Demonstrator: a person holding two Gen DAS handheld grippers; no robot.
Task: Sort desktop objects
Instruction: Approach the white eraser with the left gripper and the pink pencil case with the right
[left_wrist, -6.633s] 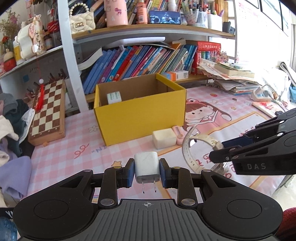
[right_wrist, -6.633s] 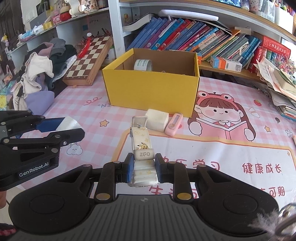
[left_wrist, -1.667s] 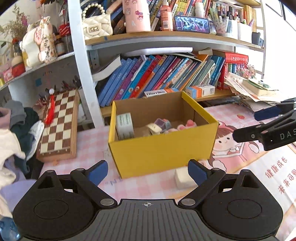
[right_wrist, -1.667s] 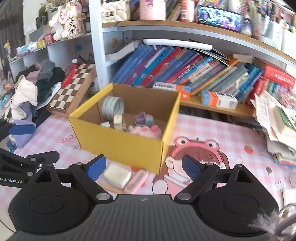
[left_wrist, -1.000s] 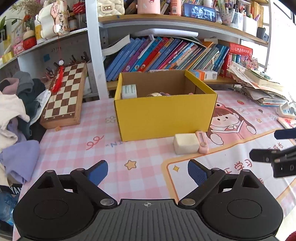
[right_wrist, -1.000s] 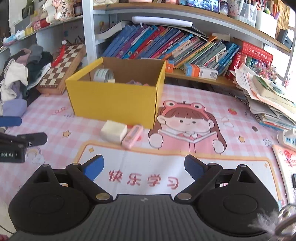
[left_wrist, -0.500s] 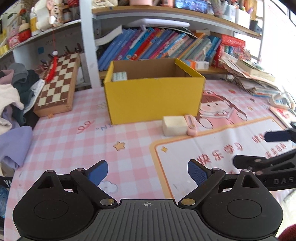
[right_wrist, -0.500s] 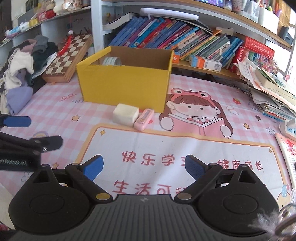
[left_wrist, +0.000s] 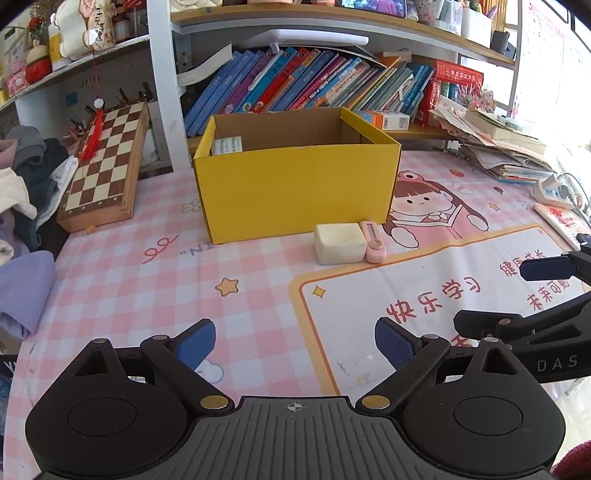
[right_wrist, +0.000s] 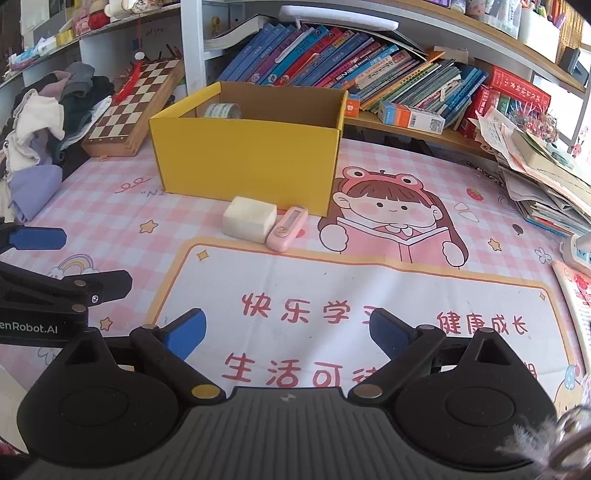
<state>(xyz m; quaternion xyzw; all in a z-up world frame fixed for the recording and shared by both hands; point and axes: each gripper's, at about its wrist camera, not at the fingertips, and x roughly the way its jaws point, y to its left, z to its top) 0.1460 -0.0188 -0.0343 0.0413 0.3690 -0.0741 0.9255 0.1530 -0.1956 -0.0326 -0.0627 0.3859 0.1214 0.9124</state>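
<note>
The counter (left_wrist: 122, 280), under a pink checked mat with a cartoon girl, carries everything. The left tool (left_wrist: 294, 341) hovers low over the mat with its blue-padded fingers (left_wrist: 195, 343) spread wide, holding and touching nothing. The right tool (right_wrist: 285, 330) is likewise wide open and empty (each tool shows at the edge of the other's view). The yellow cardboard box (left_wrist: 295, 192) stands upright and open-topped near the bookshelf; a roll of tape (right_wrist: 221, 110) leans in its back left corner, the rest of its inside hidden by the front wall. Just in front of the box lies a cream rectangular block (left_wrist: 339, 243), touching a small pink case (left_wrist: 373, 246) on its right.
</note>
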